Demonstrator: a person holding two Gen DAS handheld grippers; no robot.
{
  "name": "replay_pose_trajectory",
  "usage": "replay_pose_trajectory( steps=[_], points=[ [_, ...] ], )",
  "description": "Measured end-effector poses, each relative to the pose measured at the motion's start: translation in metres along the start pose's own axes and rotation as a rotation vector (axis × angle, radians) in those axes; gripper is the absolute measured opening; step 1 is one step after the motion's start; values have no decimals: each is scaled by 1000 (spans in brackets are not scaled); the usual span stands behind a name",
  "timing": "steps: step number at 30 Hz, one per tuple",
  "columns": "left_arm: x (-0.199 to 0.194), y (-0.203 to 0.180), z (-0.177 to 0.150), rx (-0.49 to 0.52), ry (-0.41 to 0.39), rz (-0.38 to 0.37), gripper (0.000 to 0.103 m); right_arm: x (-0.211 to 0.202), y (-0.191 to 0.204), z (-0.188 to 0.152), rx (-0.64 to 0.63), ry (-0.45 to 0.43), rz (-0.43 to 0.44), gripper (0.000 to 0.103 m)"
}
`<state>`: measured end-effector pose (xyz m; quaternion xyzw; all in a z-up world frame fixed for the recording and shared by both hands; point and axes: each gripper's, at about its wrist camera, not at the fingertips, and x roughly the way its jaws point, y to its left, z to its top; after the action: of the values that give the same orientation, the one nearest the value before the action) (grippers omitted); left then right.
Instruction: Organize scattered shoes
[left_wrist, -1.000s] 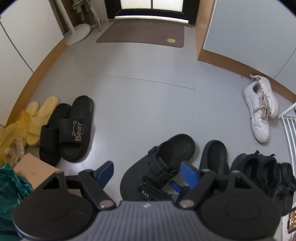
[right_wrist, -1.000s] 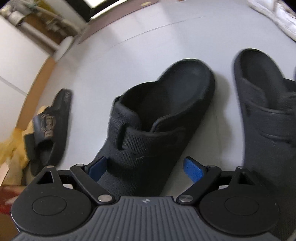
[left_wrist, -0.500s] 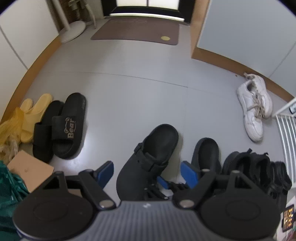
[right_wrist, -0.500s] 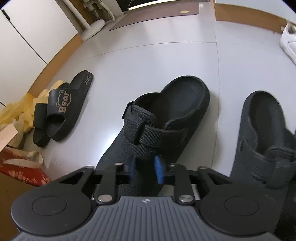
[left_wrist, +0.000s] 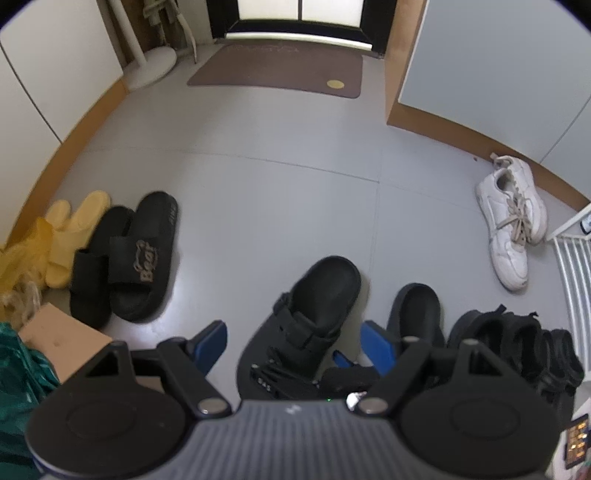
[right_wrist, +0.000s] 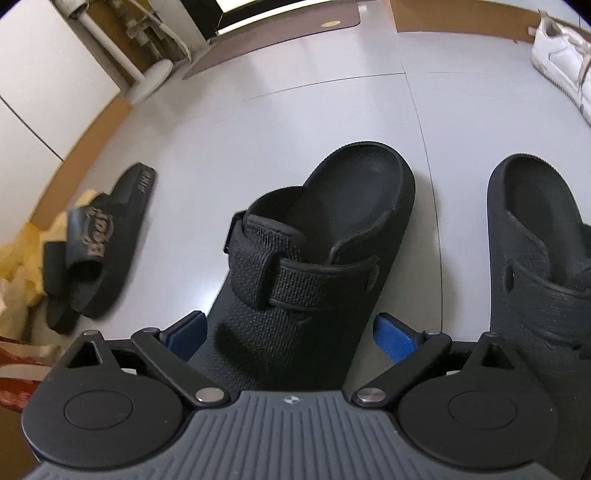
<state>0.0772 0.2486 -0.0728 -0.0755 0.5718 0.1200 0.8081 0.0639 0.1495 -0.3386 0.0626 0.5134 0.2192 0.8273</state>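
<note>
A black strapped clog (right_wrist: 317, 254) lies on the grey floor, heel away from me. My right gripper (right_wrist: 291, 332) is open, its blue fingers on either side of the clog's toe end. A matching black clog (right_wrist: 535, 251) lies to its right. In the left wrist view the same clog (left_wrist: 310, 317) and its mate (left_wrist: 415, 314) show, with the right gripper low at the clog's near end. My left gripper (left_wrist: 293, 345) is open and empty, held above them.
Black "Bear" slides (left_wrist: 129, 262) and yellow slippers (left_wrist: 70, 229) lie at the left by a cardboard box (left_wrist: 55, 339). White sneakers (left_wrist: 511, 225) lie at the right wall near a white rack (left_wrist: 572, 251). Black sandals (left_wrist: 517, 343) sit at lower right. A brown doormat (left_wrist: 277, 70) is far ahead.
My right gripper was open, shut half a second ago, and is open again around the clog's toe end. The left gripper has risen and drawn back a little.
</note>
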Motion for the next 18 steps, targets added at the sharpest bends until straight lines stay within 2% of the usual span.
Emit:
replay_pose_trajectory(
  steps=[5,10,18],
  points=[
    [-3,-1,0,8,-12,-2,81,3,6,-3,-55,-40,-5,88],
    [-4,0,-1,8,-6,-6,81,-3,0,-4,-62,-24,-3,80],
    [-1,-4,-1,20,6,-11,81,-15,-9,-9,-87,20,-76,78]
  ],
)
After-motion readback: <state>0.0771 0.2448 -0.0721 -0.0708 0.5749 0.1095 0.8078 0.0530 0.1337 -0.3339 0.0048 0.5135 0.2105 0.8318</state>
